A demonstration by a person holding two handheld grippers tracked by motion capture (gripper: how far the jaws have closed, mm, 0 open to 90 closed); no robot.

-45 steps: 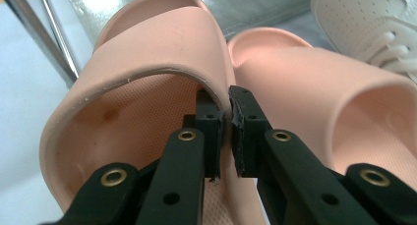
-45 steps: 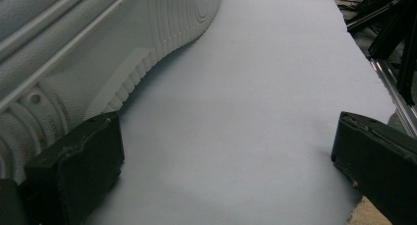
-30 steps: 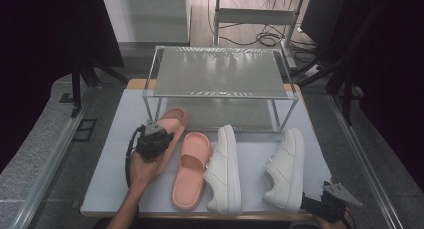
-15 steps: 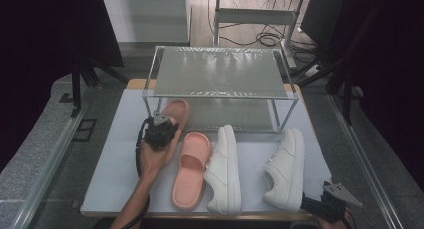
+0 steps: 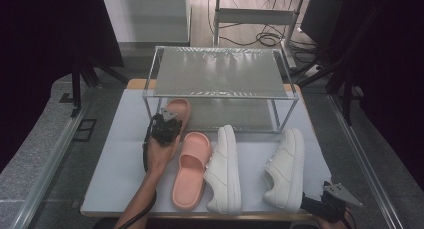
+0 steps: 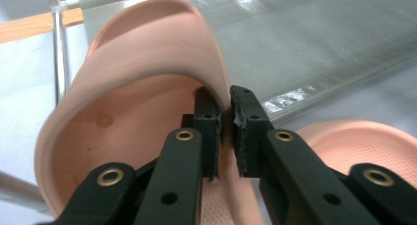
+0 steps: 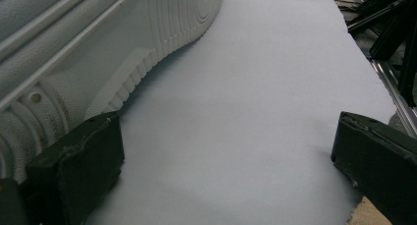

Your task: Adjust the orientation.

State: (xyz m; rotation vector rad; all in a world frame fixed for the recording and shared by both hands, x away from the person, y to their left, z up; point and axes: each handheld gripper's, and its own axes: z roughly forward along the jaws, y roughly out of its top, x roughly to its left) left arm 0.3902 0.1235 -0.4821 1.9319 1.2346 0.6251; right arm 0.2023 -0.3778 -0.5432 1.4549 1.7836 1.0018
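Pink slipper (image 6: 142,87), strap edge pinched in the left gripper (image 6: 225,131); its toe seems hidden under the shelf (image 5: 220,71); right gripper (image 7: 226,166) gapes.

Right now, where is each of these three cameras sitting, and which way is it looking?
High view: fixed above the table's near edge, looking forward and down at the shoe rack; a forearm and the left tool show.
Left tool view: rides on the left tool, looking along its jaws, which pinch the strap of a pink slipper.
Right tool view: rides on the right tool, open, low over the table, beside a white sneaker.
Shared: high and left tool views both show the held slipper and rack.
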